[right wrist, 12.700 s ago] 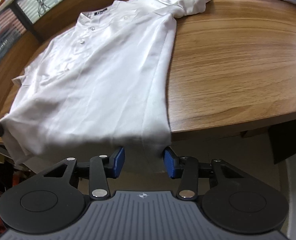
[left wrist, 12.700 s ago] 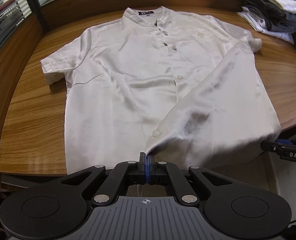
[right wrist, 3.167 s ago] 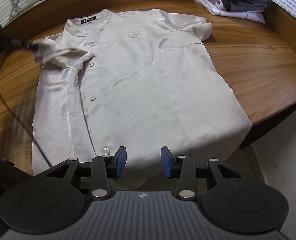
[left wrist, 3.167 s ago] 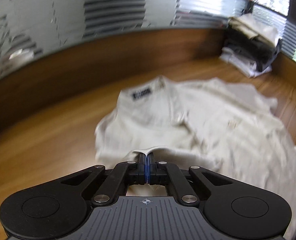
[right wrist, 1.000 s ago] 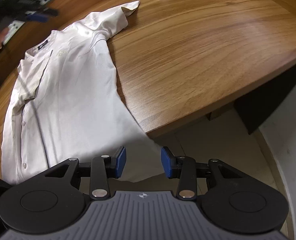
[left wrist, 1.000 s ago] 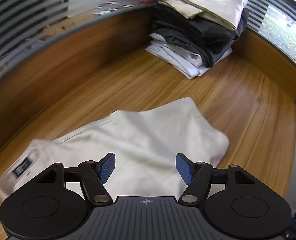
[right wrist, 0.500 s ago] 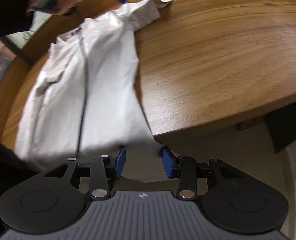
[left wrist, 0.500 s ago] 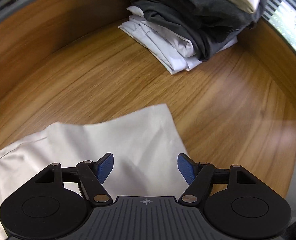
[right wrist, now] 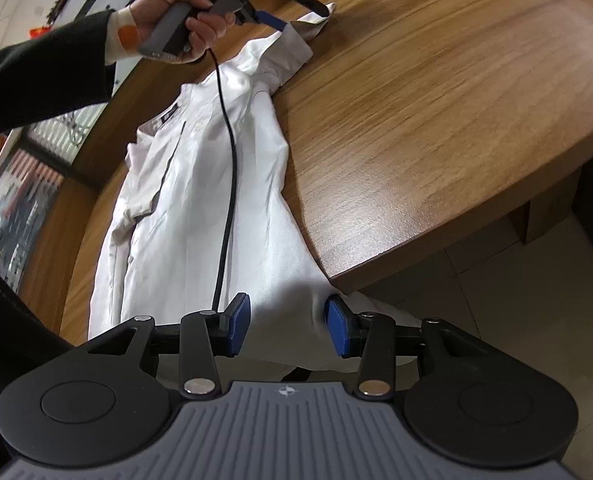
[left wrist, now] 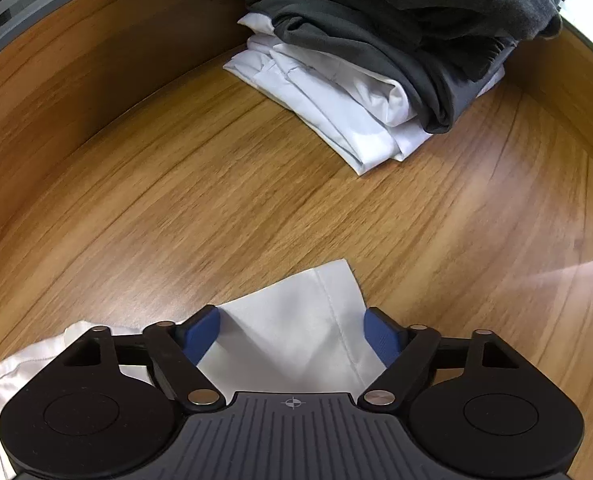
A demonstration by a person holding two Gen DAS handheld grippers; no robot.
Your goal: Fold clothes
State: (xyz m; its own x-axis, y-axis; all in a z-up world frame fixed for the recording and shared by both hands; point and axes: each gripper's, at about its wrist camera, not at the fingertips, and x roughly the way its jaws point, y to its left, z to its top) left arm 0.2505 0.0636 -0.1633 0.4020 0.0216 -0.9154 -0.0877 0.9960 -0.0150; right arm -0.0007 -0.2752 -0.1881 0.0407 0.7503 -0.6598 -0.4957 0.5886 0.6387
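Shirt (right wrist: 200,208) is lying on the surface (right wrist: 436,120); left claw (left wrist: 292,334) is opening astride its sleeve (left wrist: 296,328), while right claw (right wrist: 288,324) is opening, hem between, ungripped.

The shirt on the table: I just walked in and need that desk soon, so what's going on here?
A person is folding a cream shirt on the wooden table with two handheld grippers. The left gripper hangs over the outstretched sleeve, jaws opening, nothing clamped. The right gripper sits open at the hem, which droops over the table's edge. One sleeve looks already folded in. A stack of folded clothes waits at the far side.
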